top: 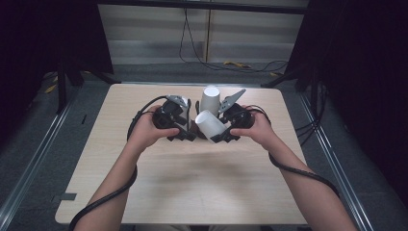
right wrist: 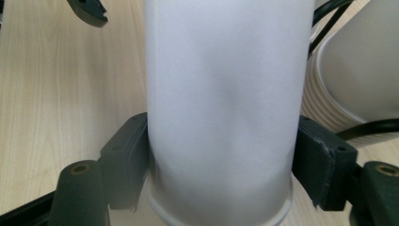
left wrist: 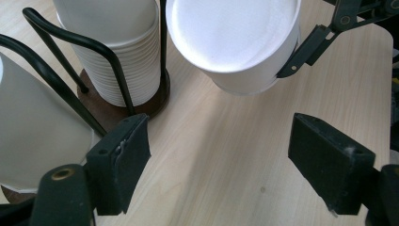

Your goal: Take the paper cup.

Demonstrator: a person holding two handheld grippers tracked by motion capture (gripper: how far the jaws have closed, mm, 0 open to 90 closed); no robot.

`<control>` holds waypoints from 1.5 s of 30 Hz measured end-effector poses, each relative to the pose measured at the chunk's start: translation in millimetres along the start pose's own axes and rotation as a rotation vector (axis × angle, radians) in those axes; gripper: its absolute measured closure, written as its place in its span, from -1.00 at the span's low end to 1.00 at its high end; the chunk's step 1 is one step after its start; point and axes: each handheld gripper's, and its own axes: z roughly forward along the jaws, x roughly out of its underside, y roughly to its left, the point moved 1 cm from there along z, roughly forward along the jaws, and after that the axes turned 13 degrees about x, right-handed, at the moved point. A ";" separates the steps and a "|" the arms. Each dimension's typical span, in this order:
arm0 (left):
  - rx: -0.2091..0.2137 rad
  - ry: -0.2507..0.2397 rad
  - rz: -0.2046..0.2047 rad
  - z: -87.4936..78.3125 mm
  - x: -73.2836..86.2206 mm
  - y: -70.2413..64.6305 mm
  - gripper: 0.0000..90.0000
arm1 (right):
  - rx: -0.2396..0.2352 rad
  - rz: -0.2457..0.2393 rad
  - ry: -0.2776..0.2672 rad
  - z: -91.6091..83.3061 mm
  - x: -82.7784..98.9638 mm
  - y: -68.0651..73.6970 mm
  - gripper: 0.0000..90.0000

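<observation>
A white paper cup [top: 210,125] lies tilted just above the table, its base turned toward my left gripper. My right gripper [top: 220,134] is shut on it; in the right gripper view both pads press the cup [right wrist: 221,108] near its rim. In the left gripper view the cup's base [left wrist: 235,37] hangs ahead with one right jaw beside it. My left gripper [top: 185,131] stands open close to the left of the cup, and its jaws [left wrist: 219,160] have only bare table between them.
A stack of white cups [top: 210,98] stands upright in a black wire holder [left wrist: 108,56] on a round wooden base, just behind both grippers. Another white cup [left wrist: 33,127] sits at that holder's near side. The light wooden table [top: 192,183] stretches toward the person.
</observation>
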 end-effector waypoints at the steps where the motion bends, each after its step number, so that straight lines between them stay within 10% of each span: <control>1: 0.005 -0.009 -0.006 0.8 0.5 -0.5 -0.53 | -0.001 -0.001 0.003 -0.3 0.2 0.1 -0.40; 45: 0.037 0.035 0.009 9.0 2.2 -0.8 -0.53 | -0.012 -0.128 0.159 -1.1 -3.9 4.3 -0.40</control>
